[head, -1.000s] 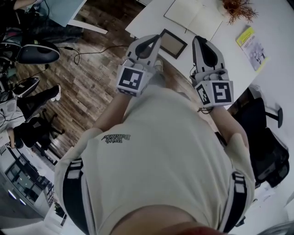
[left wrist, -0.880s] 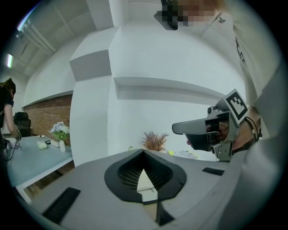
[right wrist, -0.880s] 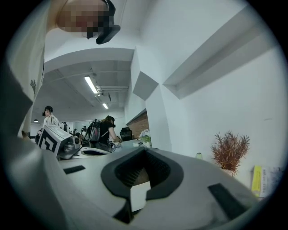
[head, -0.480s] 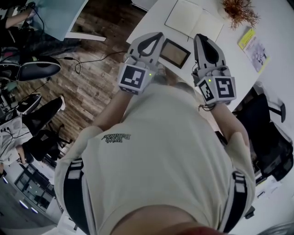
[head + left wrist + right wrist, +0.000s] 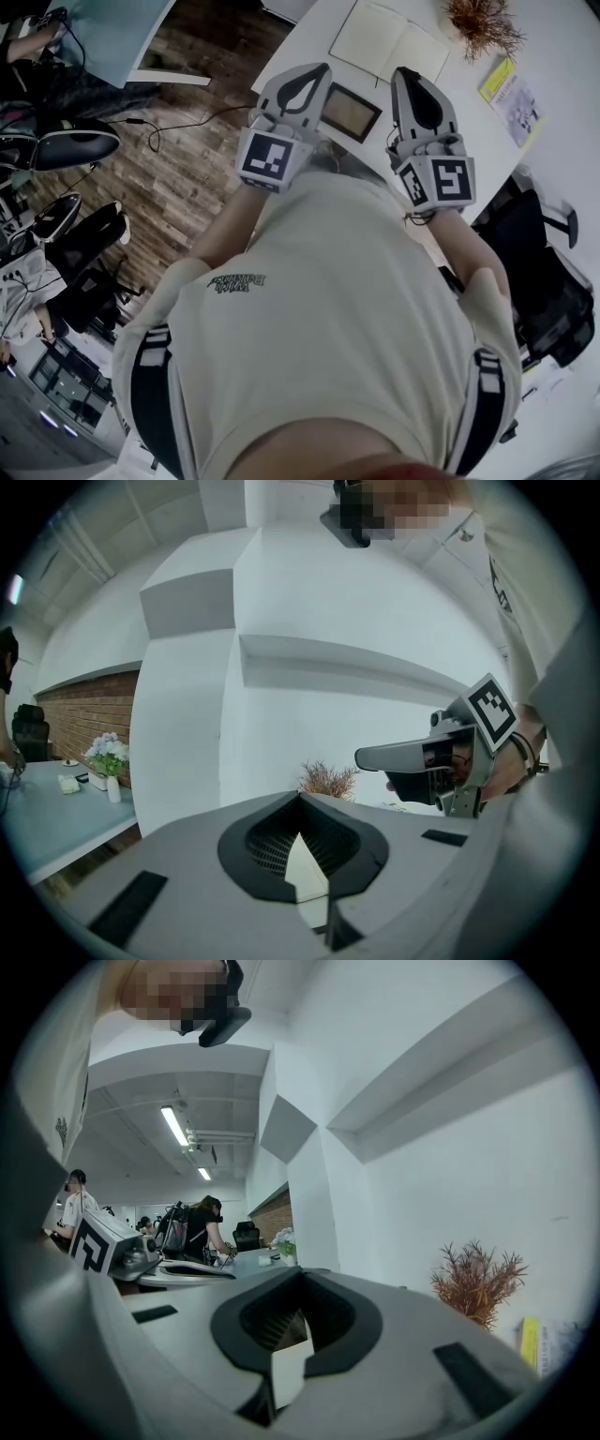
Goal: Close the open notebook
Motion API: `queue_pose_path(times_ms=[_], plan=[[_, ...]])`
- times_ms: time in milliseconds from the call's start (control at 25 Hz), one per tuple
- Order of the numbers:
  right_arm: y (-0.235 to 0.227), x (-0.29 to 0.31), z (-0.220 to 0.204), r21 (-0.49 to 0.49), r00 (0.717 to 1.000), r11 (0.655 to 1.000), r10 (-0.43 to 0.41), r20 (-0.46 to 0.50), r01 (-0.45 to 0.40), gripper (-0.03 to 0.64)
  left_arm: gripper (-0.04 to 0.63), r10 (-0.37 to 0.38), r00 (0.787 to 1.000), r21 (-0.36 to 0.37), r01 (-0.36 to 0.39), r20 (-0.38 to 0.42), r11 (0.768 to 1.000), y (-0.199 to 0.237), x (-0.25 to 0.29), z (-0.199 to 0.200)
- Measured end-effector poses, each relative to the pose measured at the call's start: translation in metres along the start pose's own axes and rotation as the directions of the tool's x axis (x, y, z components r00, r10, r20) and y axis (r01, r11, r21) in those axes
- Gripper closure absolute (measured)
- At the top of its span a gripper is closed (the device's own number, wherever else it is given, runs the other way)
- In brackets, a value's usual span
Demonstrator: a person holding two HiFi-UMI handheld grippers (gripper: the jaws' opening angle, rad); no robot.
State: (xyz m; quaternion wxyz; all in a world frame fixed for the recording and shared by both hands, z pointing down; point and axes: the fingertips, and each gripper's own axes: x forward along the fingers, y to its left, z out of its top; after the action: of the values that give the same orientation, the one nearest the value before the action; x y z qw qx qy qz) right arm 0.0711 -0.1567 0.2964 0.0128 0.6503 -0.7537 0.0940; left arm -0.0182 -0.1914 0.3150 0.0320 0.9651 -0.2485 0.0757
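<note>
A: White desk (image 5: pixel 305 47) at the top of the head view. Is the notebook on it?

B: Yes. The notebook (image 5: pixel 388 39) lies open and flat on the desk, with both pages facing up. To its right stands a dried plant (image 5: pixel 483 23), and a yellow booklet (image 5: pixel 511 86) lies further right, nearer to the person.

A: And where are the two tools?

B: Both are held in the air in front of the person's chest, side by side, and they point toward the desk. The left tool (image 5: pixel 317 75) has its jaws together, with nothing between them. The right tool (image 5: pixel 407 80) is the same: jaws together and empty.

A: Does any of them touch the notebook?

B: No, both are well apart from it. Between their tips, at the near edge of the desk, lies a dark-framed picture (image 5: pixel 348 111). The notebook is beyond this picture.
</note>
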Motion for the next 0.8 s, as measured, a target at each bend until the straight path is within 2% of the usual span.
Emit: queue_pose_path(times_ms=[320, 800], plan=[[-0.011, 0.003, -0.007, 0.02, 0.999, 1.0, 0.018, -0.026, -0.017, 0.614, 0.584, 0.033, 0.999, -0.002, -0.033, -0.01, 0.999, 0.001, 0.007, -0.003], [-0.016, 0.029, -0.007, -0.047, 0.998, 0.998, 0.045, -0.041, -0.047, 0.612, 0.584, 0.068, 0.997, 0.003, -0.068, -0.02, 0.998, 0.015, 0.022, -0.013]])
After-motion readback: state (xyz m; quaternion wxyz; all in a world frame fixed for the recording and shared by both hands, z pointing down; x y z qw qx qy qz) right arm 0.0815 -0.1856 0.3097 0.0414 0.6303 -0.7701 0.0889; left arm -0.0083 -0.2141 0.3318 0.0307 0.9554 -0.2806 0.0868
